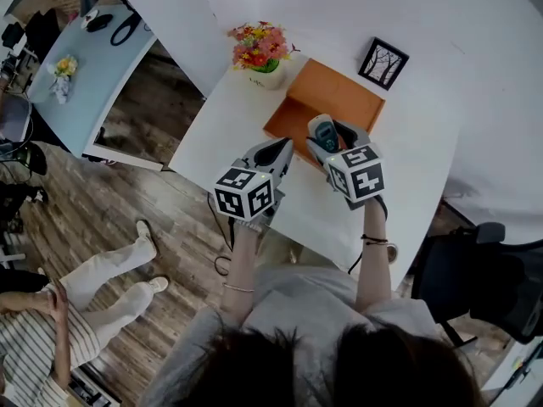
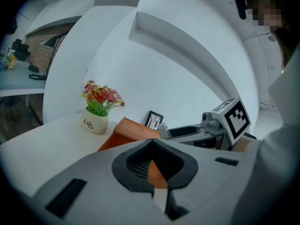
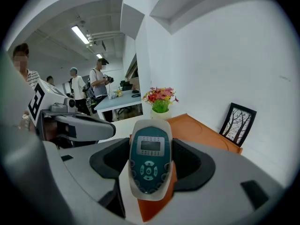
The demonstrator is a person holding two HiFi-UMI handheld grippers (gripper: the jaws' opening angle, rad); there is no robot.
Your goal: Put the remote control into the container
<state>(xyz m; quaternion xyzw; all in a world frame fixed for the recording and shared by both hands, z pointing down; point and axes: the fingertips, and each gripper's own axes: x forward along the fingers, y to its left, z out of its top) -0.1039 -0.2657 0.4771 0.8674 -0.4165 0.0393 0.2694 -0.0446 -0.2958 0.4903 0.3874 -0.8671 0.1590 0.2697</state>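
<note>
A white and teal remote control (image 3: 150,159) with a small screen sits lengthwise between the jaws of my right gripper (image 3: 152,167), which is shut on it. From the head view, the remote (image 1: 322,131) hangs over the near edge of the orange container (image 1: 339,91), a shallow tray on the white table (image 1: 221,121). My left gripper (image 1: 276,153) hovers just left of it with its jaws together and nothing in them. In the left gripper view the orange container (image 2: 129,128) shows beyond the left gripper (image 2: 154,171), and the right gripper (image 2: 187,131) reaches in from the right.
A white pot of flowers (image 1: 261,51) stands at the container's far left corner. A black picture frame (image 1: 383,62) leans at the back right. A black chair (image 1: 484,270) is to my right. A seated person's legs (image 1: 110,274) are on the floor to the left.
</note>
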